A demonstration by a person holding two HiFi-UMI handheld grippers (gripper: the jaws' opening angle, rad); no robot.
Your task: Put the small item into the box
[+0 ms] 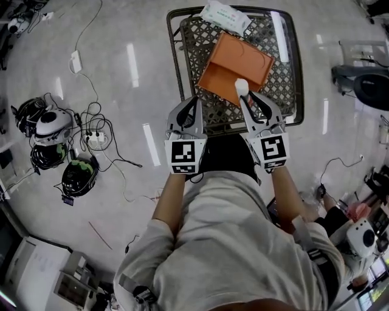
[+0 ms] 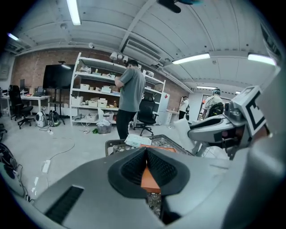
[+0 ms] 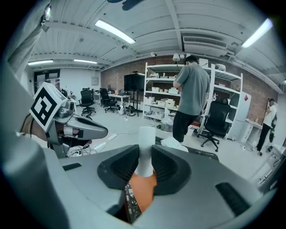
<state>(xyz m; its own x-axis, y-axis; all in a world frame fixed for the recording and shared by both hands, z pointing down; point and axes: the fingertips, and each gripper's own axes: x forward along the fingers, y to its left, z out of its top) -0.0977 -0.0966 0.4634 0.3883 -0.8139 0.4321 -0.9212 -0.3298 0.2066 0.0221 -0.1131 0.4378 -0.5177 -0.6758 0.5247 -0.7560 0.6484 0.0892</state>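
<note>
An orange box lies tilted in a black wire cart in front of me. My right gripper is shut on a small white cylinder-like item, just above the box's near edge. In the right gripper view the white item stands upright between the pads, with the orange box below it. My left gripper hovers over the cart's near left part. Its jaws meet at the tips with nothing between them, and the orange box shows beyond them.
A white packet lies at the cart's far rim. Cables, a power strip and helmets lie on the floor to the left. A person stands at white shelves beyond the cart, next to office chairs.
</note>
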